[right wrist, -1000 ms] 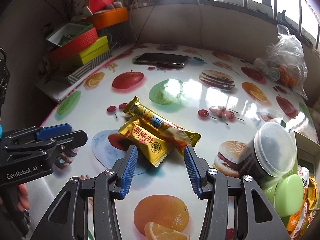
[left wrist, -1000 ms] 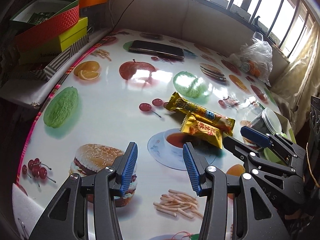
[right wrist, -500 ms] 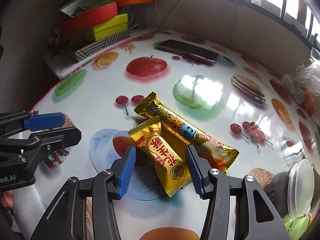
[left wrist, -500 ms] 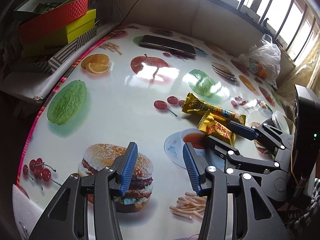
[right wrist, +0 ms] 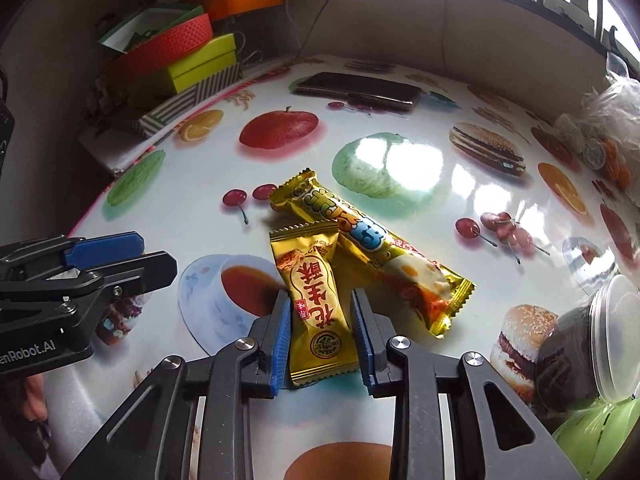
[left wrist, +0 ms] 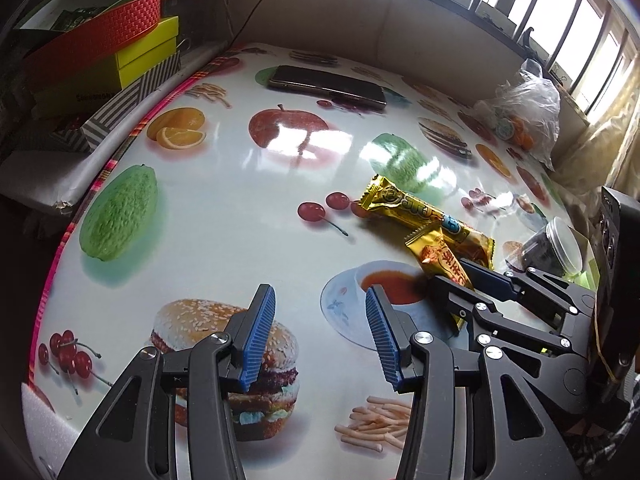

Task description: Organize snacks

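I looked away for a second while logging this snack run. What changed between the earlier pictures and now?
The right claw came down and forward over the small yellow packet, and its jaws are closing around it, pads at its sides. The left claw stayed open over the table, holding nothing. The long packet, phone and jar did not move.

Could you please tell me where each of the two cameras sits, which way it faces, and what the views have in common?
Left wrist: sits on the left gripper, looking forward and down over the printed table; its open blue-padded fingers frame bare table, and the right gripper enters from the right.
Right wrist: sits on the right gripper, looking down at the short yellow snack packet, on which its jaws are closing; the left gripper shows at left.
Shared: that packet, the long yellow snack bar, the phone, the stacked boxes.
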Action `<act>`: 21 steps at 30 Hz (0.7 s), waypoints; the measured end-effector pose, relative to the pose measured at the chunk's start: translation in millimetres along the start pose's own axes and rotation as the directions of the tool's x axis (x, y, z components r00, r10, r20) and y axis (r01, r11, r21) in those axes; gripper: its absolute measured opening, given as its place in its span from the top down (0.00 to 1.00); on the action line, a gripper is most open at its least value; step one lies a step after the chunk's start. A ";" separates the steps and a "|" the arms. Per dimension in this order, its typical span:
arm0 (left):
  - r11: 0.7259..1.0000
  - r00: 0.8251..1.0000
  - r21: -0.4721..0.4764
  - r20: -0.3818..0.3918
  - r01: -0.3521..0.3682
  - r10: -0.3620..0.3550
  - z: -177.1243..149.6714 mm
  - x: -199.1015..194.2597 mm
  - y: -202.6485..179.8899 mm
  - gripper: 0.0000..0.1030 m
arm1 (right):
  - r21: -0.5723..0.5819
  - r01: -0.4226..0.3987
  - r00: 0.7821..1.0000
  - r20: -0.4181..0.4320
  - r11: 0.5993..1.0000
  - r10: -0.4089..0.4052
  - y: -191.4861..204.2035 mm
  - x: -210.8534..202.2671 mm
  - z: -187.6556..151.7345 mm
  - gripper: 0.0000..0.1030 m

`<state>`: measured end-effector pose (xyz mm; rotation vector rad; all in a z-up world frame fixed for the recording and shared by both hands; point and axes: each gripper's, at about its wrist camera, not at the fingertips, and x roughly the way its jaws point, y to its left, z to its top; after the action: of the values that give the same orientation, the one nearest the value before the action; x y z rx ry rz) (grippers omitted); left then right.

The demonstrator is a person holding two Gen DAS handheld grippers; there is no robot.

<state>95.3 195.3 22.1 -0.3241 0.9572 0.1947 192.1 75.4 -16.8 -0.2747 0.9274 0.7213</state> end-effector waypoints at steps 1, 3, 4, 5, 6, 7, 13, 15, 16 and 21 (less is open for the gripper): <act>1.000 1.000 0.010 0.000 0.001 -0.001 1.4 0.8 -2.1 0.53 | 0.012 0.002 1.000 0.000 1.000 -0.002 -2.6 -1.7 -1.9 0.75; 0.999 1.000 0.034 -0.001 0.002 -0.002 5.1 3.0 -6.4 0.53 | 0.039 0.011 1.000 0.001 0.999 -0.011 -7.8 -5.4 -5.8 0.75; 0.999 1.000 0.046 -0.002 0.004 -0.004 6.9 4.2 -8.7 0.53 | 0.051 0.023 1.000 0.000 0.998 -0.023 -10.3 -6.9 -7.7 0.75; 0.998 1.000 0.055 -0.005 0.004 -0.004 8.5 4.9 -10.8 0.53 | 0.067 0.036 0.999 0.000 0.997 -0.037 -13.1 -8.7 -9.4 0.75; 0.998 1.000 0.063 -0.006 0.009 -0.008 10.0 5.4 -13.2 0.53 | 0.086 0.039 0.999 -0.002 0.996 -0.039 -16.1 -10.9 -11.0 0.75; 0.998 1.000 0.068 -0.005 0.014 -0.014 10.9 5.8 -15.0 0.53 | 0.102 0.028 1.000 -0.003 0.994 -0.028 -18.6 -13.0 -12.5 0.76; 0.998 1.000 0.066 -0.018 0.021 -0.020 10.8 11.2 -17.2 0.53 | 0.134 0.023 0.998 0.063 0.991 -0.032 -24.6 -36.5 -6.4 0.77; 0.998 1.000 0.062 -0.023 0.020 -0.018 10.1 12.5 -16.2 0.53 | 0.130 0.039 0.994 0.096 0.991 -0.052 -25.5 -44.4 1.6 0.78; 0.998 1.000 0.058 -0.025 0.018 -0.017 9.9 12.9 -15.7 0.53 | 0.129 0.050 0.992 0.106 0.990 -0.063 -26.5 -46.0 5.2 0.81; 0.999 0.999 0.050 -0.026 0.021 -0.020 9.4 12.8 -14.4 0.53 | 0.150 0.045 0.995 0.084 0.988 -0.058 -34.6 -39.8 8.4 0.91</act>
<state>114.2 185.5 19.2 -0.2908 0.9821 0.1480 205.1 36.5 17.3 -0.1344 0.8817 0.6092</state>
